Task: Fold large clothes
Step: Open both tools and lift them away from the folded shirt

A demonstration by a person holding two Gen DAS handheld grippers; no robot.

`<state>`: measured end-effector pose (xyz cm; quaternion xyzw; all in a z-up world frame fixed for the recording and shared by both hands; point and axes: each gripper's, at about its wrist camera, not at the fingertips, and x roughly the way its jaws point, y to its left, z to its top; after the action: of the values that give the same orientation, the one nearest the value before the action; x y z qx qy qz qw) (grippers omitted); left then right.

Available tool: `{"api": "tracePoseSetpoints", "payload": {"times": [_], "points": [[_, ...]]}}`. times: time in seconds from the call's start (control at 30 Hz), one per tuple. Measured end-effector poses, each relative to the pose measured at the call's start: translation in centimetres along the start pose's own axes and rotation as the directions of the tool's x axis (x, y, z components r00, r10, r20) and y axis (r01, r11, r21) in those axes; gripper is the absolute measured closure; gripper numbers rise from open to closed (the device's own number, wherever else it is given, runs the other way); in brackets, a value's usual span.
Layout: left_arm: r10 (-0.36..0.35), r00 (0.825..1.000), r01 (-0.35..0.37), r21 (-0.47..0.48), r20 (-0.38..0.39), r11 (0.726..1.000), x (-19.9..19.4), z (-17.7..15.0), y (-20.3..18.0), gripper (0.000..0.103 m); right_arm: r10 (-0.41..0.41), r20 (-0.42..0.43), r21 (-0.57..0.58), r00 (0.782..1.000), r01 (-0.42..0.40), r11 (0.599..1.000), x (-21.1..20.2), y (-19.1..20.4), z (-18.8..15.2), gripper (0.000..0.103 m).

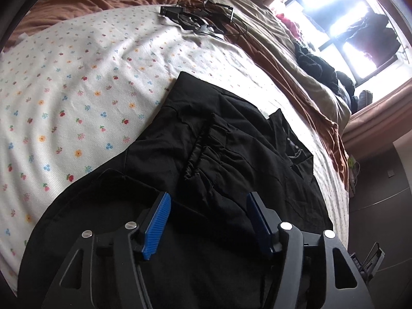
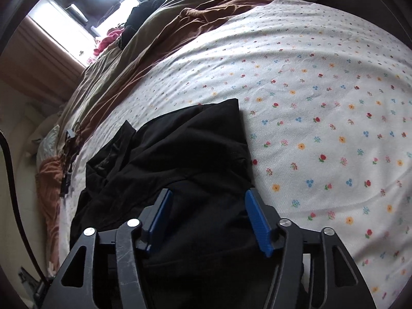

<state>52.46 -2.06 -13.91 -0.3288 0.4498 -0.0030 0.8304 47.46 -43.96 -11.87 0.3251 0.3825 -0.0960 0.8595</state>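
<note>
**A:** Nearest the lens, the left gripper (image 1: pixel 208 200) with its ribbed blue pads (image 1: pixel 158 225) stands spread wide over the rumpled black fabric garment (image 1: pixel 219 154), nothing between the jaws. Agreed?

**B:** Agreed, and the right gripper (image 2: pixel 208 200) is the same: parted, empty, poised above that dark cloth (image 2: pixel 180 154). The garment lies on the white flower-printed bedsheet (image 1: pixel 77 82), reaching from the sheet's near edge toward its middle.

**A:** So which step is this?

**B:** I judge it an early one, the approach before a grasp. The cloth is bunched, with a gathered band (image 1: pixel 206 144) showing (a waistband, possibly; I cannot be sure), so no clean fold exists yet.

**A:** And the next move?

**B:** Each gripper probably needs to drop onto an edge or corner and pinch a single layer, then pull the cloth flat. The tangle of black cables (image 1: pixel 203 18) near the sheet's far edge is well apart, so it shouldn't interfere.
</note>
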Motion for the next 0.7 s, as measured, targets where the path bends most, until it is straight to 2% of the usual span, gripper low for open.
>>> {"api": "tracePoseSetpoints", "payload": {"times": [0.17, 0.23, 0.33, 0.43, 0.5, 0.6, 0.7], "points": [[-0.024, 1.000, 0.023, 0.024, 0.008, 0.999, -3.6, 0.1, -1.2, 0.035, 0.044, 0.010, 0.023, 0.999, -0.044, 0.999, -3.0, 0.0, 0.1, 0.033], [-0.019, 1.000, 0.018, 0.052, 0.022, 0.998, -5.2, 0.0, -1.5, 0.024, 0.060, 0.019, 0.018, 0.998, -0.060, 0.998, -4.3, 0.4, 0.0, 0.032], [-0.007, 0.999, 0.004, 0.068, 0.053, 0.998, -7.8, -0.1, -1.2, 0.019, 0.077, 0.038, 0.014, 0.996, -0.078, 0.997, -6.3, 1.1, -0.5, 0.031], [-0.018, 0.997, 0.013, 0.054, 0.076, 0.998, -10.3, -0.1, -0.4, 0.019, 0.086, 0.057, -0.002, 0.995, -0.086, 0.996, -8.3, 1.7, -1.3, 0.021], [-0.022, 0.995, 0.018, 0.041, 0.101, 0.999, -12.0, -0.3, 0.3, 0.017, 0.091, 0.074, -0.025, 0.993, -0.089, 0.996, -9.8, 2.1, -2.3, 0.011], [-0.032, 0.990, 0.029, 0.025, 0.140, 0.999, -14.1, -1.4, 1.5, 0.013, 0.097, 0.087, -0.044, 0.992, -0.093, 0.995, -11.7, 2.2, -4.1, 0.009], [-0.043, 0.983, 0.036, 0.044, 0.178, 0.998, -15.8, -3.1, 2.6, 0.012, 0.104, 0.099, -0.052, 0.990, -0.099, 0.994, -13.6, 1.7, -5.9, 0.008]]}}
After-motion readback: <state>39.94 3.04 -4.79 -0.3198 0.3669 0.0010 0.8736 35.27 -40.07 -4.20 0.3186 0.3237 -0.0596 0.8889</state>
